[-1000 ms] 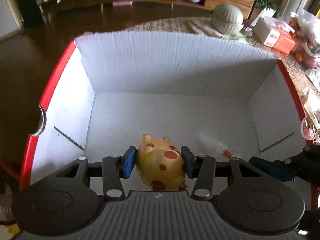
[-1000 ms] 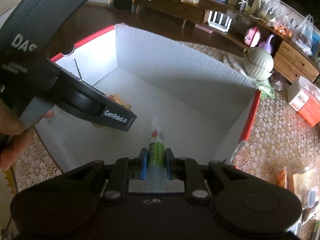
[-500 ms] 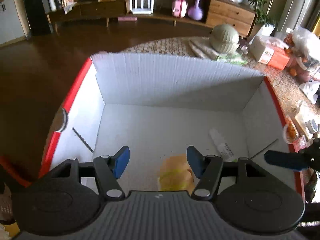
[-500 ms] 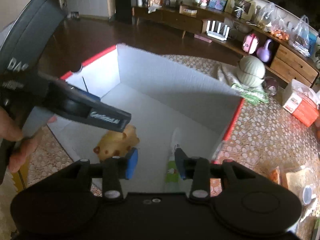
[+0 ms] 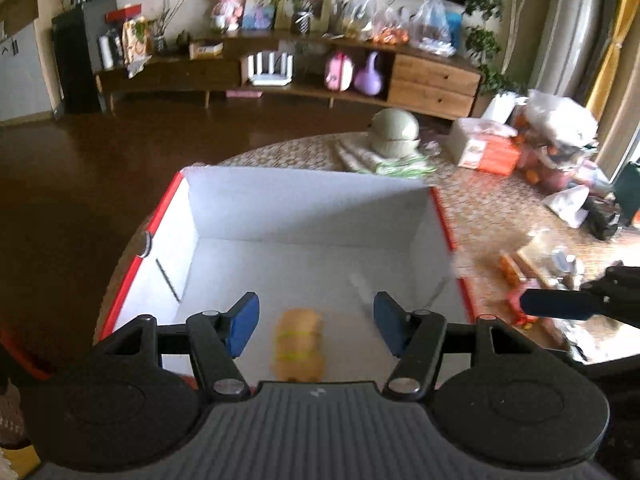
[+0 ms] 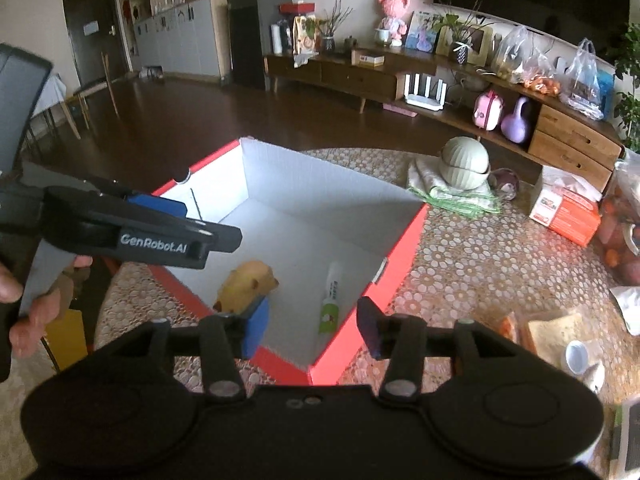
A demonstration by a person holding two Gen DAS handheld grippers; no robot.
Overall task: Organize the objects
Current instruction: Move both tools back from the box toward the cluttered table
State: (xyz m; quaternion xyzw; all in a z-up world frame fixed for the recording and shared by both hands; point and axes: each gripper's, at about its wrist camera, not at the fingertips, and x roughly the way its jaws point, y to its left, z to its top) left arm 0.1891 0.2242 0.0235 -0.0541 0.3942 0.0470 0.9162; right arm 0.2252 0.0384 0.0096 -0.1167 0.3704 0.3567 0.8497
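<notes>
Left gripper [image 5: 316, 328]: fingers spread wide, nothing between them, held above the near end of the red-edged box [image 5: 168, 196]. The yellow toy [image 5: 298, 344] lies on the box floor directly below the gap, clear of both pads. Right gripper [image 6: 310, 326]: likewise spread and empty, positioned over the box's near corner. In the right wrist view the toy [image 6: 246, 284] lies at about 11 o'clock from that gripper, partly behind its left pad; the white-and-green tube [image 6: 331, 300] lies flat on the box floor at 12 o'clock, near the right wall and apart from the toy. The box rests on the patterned tabletop [image 6: 460, 264].
</notes>
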